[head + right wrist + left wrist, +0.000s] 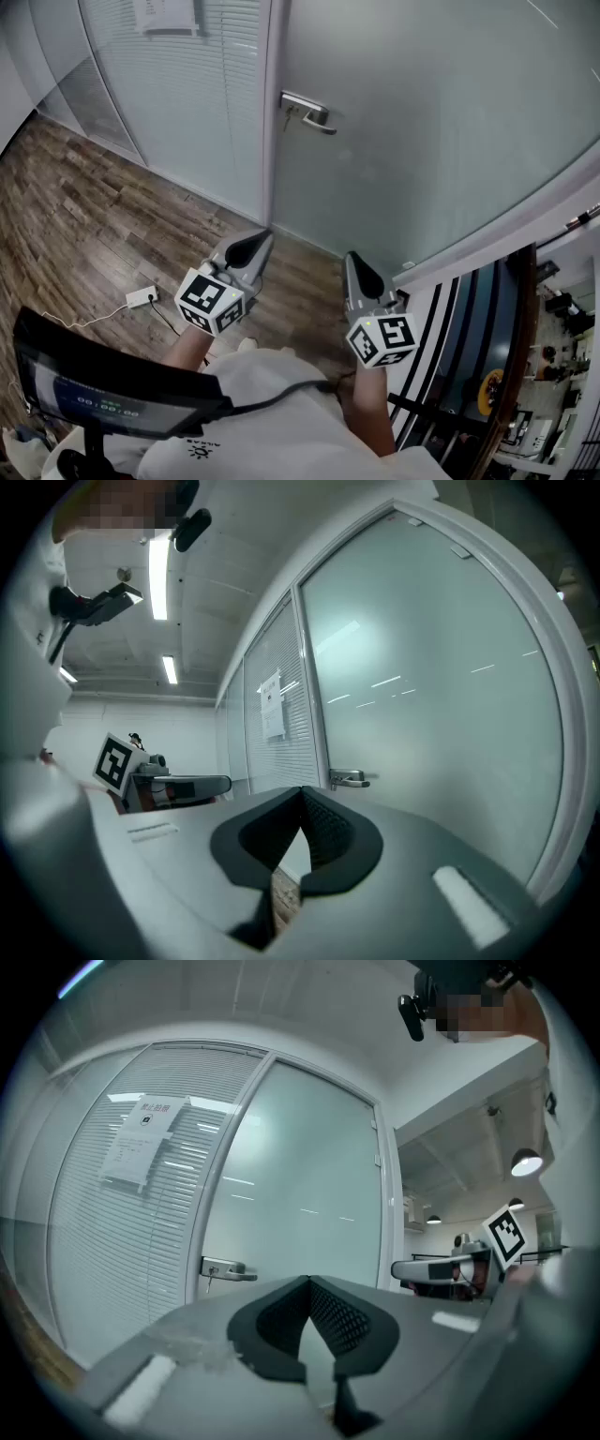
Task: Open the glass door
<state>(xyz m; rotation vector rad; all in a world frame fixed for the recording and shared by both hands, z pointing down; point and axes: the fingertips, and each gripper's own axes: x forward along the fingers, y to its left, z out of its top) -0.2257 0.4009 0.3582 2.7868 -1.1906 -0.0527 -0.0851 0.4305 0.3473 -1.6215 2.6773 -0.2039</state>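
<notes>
The frosted glass door (431,122) stands closed ahead of me, with a metal lever handle (307,111) at its left edge. The same handle (228,1269) shows left of centre in the left gripper view, and small and far (350,779) in the right gripper view. My left gripper (263,238) and right gripper (351,259) are held side by side, level, well short of the door and below the handle. Both have their jaws together at the tips with nothing between them. Neither touches the door.
A glass panel with white blinds (178,84) and a posted paper (142,1140) stands left of the door. A white power strip (142,297) with its cable lies on the wood floor at the left. A dark screen (103,380) is near my body.
</notes>
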